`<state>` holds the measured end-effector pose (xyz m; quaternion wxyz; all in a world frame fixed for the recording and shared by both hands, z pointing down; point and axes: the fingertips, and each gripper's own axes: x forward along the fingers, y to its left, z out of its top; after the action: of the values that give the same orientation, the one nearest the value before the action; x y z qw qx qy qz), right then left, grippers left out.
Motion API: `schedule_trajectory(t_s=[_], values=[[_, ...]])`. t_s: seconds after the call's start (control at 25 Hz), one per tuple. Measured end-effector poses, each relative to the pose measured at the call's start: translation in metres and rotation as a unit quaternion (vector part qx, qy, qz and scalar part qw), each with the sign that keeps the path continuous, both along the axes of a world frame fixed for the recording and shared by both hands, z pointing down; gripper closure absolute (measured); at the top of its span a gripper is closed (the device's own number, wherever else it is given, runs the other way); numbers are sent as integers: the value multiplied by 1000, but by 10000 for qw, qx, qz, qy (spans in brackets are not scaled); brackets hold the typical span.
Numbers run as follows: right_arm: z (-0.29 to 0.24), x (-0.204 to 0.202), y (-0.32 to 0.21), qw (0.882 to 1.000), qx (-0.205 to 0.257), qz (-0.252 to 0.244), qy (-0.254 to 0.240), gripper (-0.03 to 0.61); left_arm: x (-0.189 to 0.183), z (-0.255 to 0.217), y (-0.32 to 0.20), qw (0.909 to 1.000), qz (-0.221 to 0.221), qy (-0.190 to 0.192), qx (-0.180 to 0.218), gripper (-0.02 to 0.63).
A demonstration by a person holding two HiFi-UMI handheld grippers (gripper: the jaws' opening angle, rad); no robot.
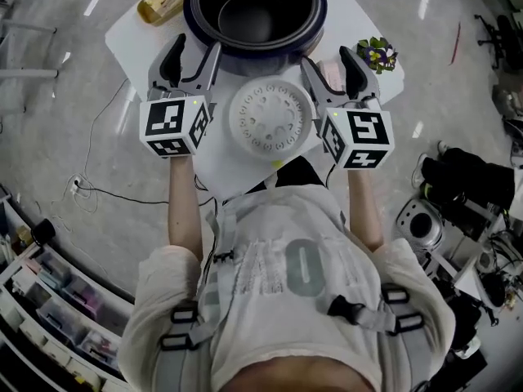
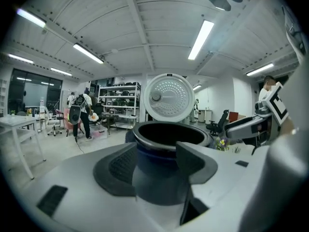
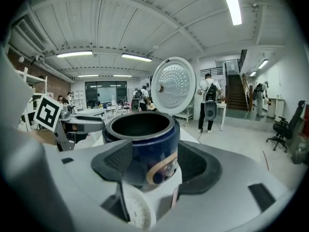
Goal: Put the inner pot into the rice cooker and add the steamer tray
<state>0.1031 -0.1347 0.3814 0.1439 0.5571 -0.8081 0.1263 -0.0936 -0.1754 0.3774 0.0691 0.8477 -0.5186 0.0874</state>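
Note:
The dark blue rice cooker (image 1: 255, 11) stands at the far side of the white table (image 1: 221, 166) with its lid (image 2: 169, 96) raised. Its inside is dark; whether the inner pot sits in it I cannot tell. The white perforated steamer tray (image 1: 270, 119) lies flat on the table just in front of it. My left gripper (image 1: 194, 49) hovers left of the tray, open and empty, pointing at the cooker's near left side. My right gripper (image 1: 328, 60) hovers right of the tray, also open and empty. The tray's edge (image 3: 137, 209) shows below the right jaws.
A yellow dish of food (image 1: 162, 2) sits at the table's far left corner, and a small bunch of flowers (image 1: 376, 54) at the right edge. Cables run over the floor at the left. Several people stand among desks and shelves farther back in the room (image 2: 79, 115).

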Motion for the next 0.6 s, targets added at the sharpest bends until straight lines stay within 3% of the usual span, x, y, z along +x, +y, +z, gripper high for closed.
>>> schedule_trajectory(t_s=[0.16, 0.32, 0.6], values=[[33, 12, 37, 9987, -239, 328, 302, 290, -1, 30, 28, 9995, 77, 103, -297, 364], [52, 18, 71, 9965, -451, 663, 220, 287, -4, 55, 54, 9979, 261, 64, -588, 364], [126, 26, 121, 9849, -1315, 1124, 61, 278, 29, 126, 103, 9829, 968, 90, -1563, 364]])
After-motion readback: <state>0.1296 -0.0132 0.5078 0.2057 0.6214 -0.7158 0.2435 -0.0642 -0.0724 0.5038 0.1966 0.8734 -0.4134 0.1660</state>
